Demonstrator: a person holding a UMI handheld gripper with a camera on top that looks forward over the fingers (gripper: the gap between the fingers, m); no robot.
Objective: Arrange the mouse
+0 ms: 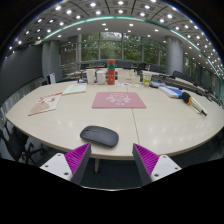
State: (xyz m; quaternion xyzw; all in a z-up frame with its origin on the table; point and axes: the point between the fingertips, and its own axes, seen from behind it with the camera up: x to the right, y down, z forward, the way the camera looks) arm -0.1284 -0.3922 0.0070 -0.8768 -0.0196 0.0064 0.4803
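Observation:
A dark grey mouse point(99, 135) lies on the cream table point(160, 125) close to its front edge, just ahead of my left finger. A pink mouse mat point(118, 100) lies flat further back in the middle of the table. My gripper point(112, 160) is open and empty, held off the front edge of the table, with the purple pads point(77, 157) wide apart. The mouse is ahead of the fingers, not between them.
Papers point(45, 104) lie at the left. A red bottle point(111, 74) and cups point(146, 77) stand at the back. A dark tool and blue things point(185, 96) lie at the right. Chairs stand around the table.

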